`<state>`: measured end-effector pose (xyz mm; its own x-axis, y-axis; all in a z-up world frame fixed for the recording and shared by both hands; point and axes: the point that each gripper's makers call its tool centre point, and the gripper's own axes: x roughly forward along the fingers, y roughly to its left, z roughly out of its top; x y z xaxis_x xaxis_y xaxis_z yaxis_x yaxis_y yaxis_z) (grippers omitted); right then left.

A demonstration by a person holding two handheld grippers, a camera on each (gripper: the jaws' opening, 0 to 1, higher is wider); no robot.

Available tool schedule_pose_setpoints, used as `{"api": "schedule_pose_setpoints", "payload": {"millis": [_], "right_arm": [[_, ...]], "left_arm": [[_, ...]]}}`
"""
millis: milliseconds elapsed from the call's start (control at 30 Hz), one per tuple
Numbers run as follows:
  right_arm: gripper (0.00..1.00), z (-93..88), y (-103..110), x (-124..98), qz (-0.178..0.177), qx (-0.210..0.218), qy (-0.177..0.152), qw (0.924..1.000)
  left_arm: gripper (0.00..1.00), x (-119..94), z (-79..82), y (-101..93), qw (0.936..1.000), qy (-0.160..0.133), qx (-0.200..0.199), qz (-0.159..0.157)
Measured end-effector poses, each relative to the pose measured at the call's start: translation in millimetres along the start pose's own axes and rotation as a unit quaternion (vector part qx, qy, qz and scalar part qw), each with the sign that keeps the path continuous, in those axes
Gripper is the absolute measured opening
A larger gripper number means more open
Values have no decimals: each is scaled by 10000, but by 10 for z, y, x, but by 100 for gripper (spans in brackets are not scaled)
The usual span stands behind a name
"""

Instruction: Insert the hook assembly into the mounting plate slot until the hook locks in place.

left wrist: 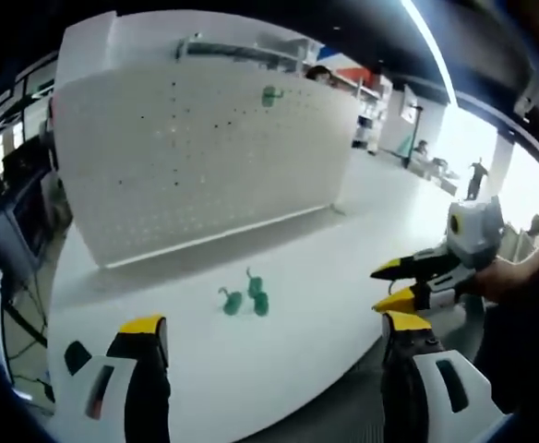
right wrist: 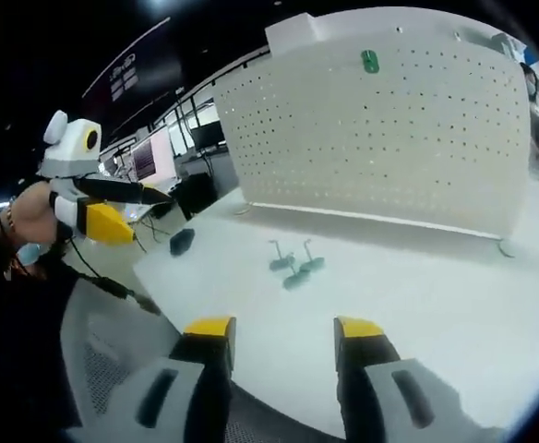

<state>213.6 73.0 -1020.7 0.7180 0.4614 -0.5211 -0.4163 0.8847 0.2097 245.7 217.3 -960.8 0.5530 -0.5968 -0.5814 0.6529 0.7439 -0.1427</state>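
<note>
Both grippers, left gripper [left wrist: 269, 346] and right gripper [right wrist: 283, 341], hover with fingers open and empty; best approach the green hooks [right wrist: 295, 266] on the bench [right wrist: 436, 295] squarely.

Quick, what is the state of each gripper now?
Left gripper: open, holding nothing.
Right gripper: open, holding nothing.
</note>
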Motion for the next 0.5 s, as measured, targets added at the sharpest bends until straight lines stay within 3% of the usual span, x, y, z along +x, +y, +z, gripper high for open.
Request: {"api": "schedule_pose_setpoints", "payload": {"millis": [500], "right_arm": [[34, 22, 173, 747, 481, -152, 351, 9981]], "left_arm": [[97, -83, -79, 82, 9999, 78, -78, 108]]}}
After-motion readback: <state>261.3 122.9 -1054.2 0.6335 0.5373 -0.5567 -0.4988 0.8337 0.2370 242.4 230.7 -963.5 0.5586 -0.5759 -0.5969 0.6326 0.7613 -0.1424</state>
